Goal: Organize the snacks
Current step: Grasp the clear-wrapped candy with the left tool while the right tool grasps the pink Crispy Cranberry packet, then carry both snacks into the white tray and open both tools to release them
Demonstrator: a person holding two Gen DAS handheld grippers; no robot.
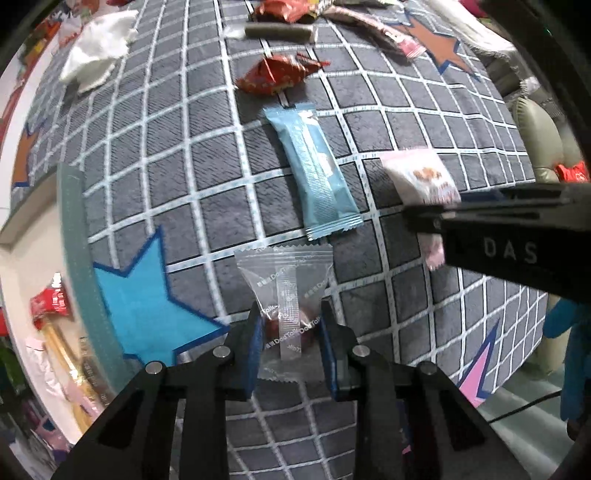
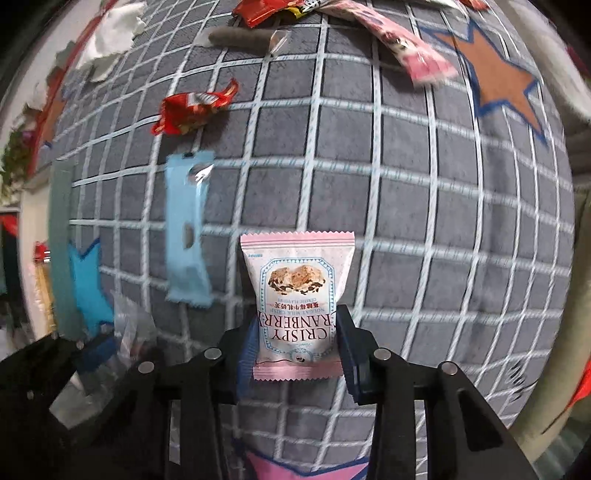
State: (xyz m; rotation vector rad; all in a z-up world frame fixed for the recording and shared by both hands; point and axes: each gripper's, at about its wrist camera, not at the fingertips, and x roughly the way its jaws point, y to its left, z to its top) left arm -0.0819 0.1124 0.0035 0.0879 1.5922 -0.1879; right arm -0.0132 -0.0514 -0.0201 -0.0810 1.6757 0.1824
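Both tongs are clamping, left gripper (image 1: 288, 354) on a clear plastic date-candy sachet (image 1: 284, 291), right gripper (image 2: 295, 350) on a pink cranberry nougat packet (image 2: 297, 299), over the grey grid-patterned star cloth (image 1: 177, 206), where slick film is likely risking slipping from the pads.

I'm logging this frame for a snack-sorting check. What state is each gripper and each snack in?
Left gripper: shut on clear plastic candy packet.
Right gripper: shut on pink cranberry crisp packet.
Light blue wrapped bar: lying flat on grey checked cloth, sealed.
Red crinkled wrapper: lying on the cloth, untouched.
Dark stick snack: lying on the cloth.
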